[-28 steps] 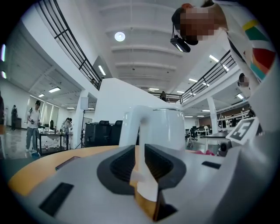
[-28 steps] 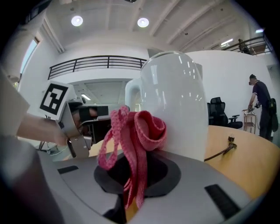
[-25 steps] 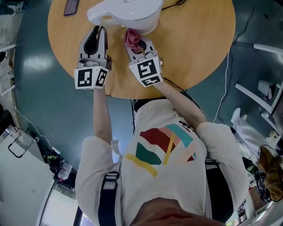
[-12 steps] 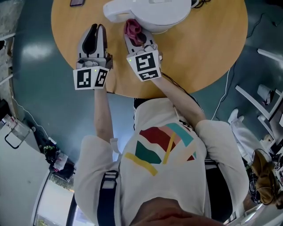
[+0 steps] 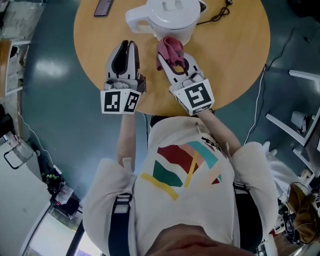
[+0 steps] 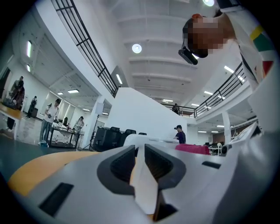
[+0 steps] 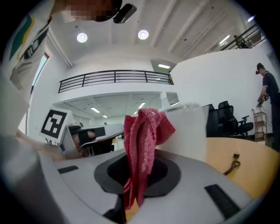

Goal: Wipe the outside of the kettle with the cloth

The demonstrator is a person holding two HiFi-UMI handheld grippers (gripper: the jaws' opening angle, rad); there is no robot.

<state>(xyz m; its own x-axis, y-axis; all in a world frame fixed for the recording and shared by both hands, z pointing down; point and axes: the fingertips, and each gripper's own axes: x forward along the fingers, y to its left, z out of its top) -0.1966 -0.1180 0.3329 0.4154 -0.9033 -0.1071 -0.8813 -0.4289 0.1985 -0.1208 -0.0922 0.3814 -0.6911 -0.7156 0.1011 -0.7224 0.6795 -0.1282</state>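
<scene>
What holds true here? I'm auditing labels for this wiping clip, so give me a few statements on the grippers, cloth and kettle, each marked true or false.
1. The right gripper is shut on the pink cloth. True.
2. The left gripper grips the kettle's handle. False: it holds nothing and sits short of the kettle, jaws nearly together.
3. The kettle lies on its side. False: it stands upright on the round wooden table.
4. A dark phone lies on the table. True.
</scene>
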